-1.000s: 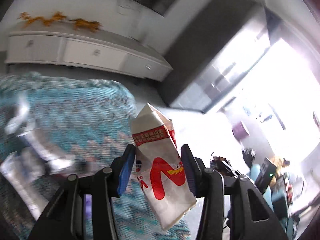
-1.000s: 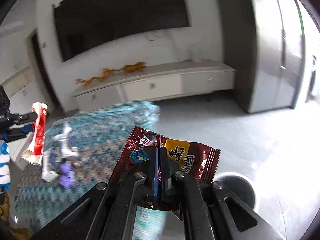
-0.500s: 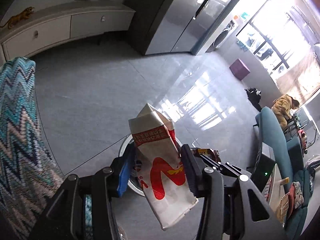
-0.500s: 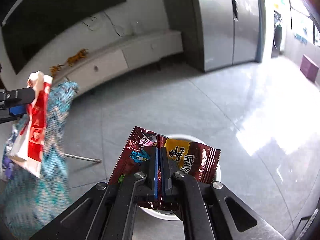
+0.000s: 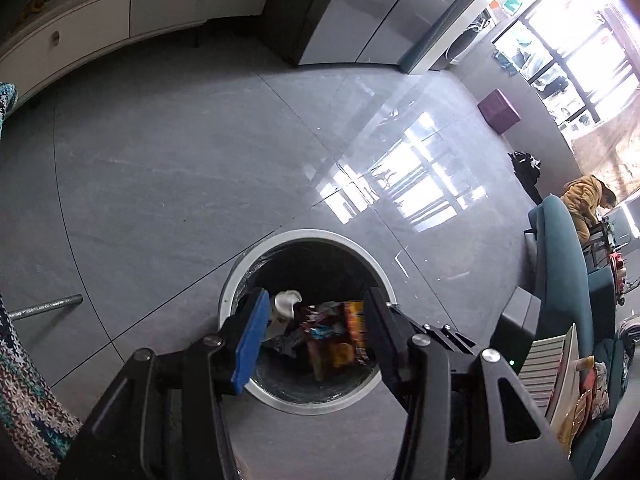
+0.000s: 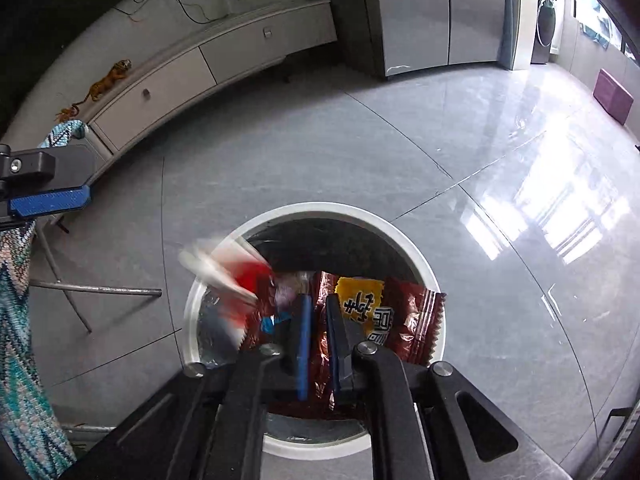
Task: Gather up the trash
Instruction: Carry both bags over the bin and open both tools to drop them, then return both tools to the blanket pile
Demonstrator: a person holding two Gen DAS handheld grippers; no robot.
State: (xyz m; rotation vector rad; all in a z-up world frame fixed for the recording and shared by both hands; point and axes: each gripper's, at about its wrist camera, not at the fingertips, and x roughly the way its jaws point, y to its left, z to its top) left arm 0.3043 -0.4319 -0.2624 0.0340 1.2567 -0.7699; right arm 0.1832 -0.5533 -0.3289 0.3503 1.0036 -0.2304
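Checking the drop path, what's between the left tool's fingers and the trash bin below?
In the left wrist view nothing solid: the left tool is open and empty over the trash bin. The right wrist view catches a blurred white-and-red wrapper at the rim.

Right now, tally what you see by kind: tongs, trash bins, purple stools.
Tongs: 2, left tongs and right tongs
Trash bins: 1
Purple stools: 1
Total: 4
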